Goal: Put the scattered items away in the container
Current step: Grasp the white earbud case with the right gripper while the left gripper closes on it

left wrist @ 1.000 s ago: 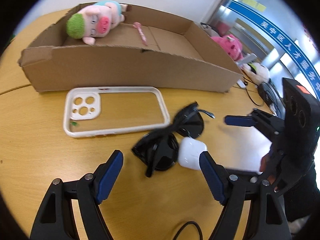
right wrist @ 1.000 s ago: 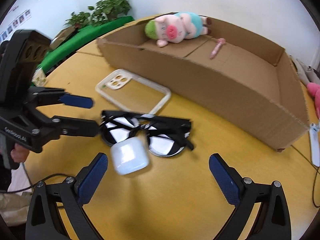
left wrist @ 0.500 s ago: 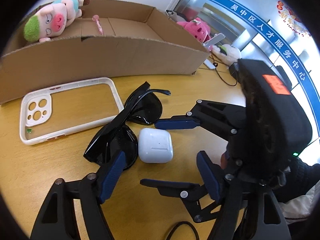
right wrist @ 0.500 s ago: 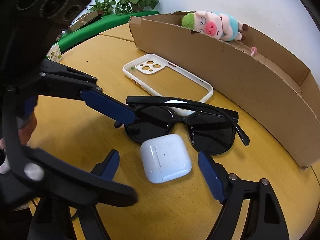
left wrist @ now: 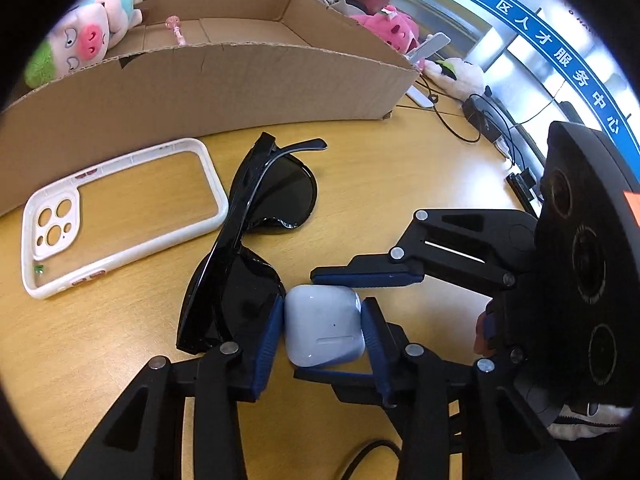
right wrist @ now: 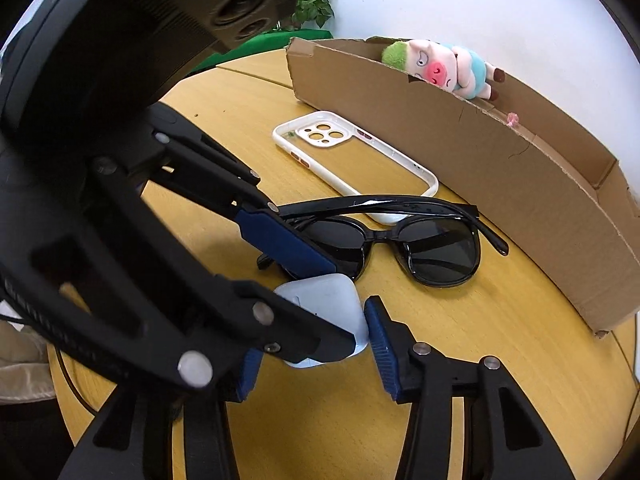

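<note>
A white earbuds case (left wrist: 324,326) lies on the wooden table. My left gripper (left wrist: 322,340) is shut on it, a blue pad on each side. My right gripper (right wrist: 316,354) also has its pads against the earbuds case (right wrist: 336,300), crossing the left gripper (right wrist: 304,304) at right angles; it shows in the left wrist view (left wrist: 352,320). Black sunglasses (left wrist: 256,236) lie just behind the case. A white phone case (left wrist: 120,212) lies beyond them. The cardboard box (left wrist: 224,80) stands at the back, holding a pig plush (left wrist: 92,36) and a small pink item (left wrist: 176,32).
Pink and white plush toys (left wrist: 400,28), a black device and cables (left wrist: 484,120) lie right of the box. A cable (left wrist: 368,460) lies near the table's front edge. Green plants (right wrist: 312,8) stand behind the table.
Both grippers have moved in on the earbuds case and closed from wide open until their pads press on its sides. The sunglasses and phone case have not moved.
</note>
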A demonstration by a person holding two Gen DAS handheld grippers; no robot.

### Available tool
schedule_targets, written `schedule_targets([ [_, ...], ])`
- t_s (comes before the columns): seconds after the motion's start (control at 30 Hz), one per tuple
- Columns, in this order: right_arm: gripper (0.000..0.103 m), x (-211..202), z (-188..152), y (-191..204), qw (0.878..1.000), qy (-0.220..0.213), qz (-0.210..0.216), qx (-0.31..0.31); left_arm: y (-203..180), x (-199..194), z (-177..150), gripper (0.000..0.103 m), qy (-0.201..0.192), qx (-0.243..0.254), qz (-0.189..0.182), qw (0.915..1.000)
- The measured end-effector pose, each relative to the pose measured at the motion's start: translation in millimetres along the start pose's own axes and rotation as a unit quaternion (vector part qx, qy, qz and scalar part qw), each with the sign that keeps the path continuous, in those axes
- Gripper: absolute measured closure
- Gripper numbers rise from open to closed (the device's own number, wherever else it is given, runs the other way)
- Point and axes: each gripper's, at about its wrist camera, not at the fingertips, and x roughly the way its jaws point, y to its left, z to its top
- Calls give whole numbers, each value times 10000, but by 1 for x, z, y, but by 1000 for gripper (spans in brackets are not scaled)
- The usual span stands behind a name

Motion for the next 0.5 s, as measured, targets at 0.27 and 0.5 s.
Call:
schedule_targets([
  [0.27,51,-15,8,6,9997,-151,-100,-148,-10,-20,4,65,-155,70,126,9998],
  [0.5,51,-34,50,5,9978,-397,-330,-406,-14,-61,36,65,-457,296,534,9971],
])
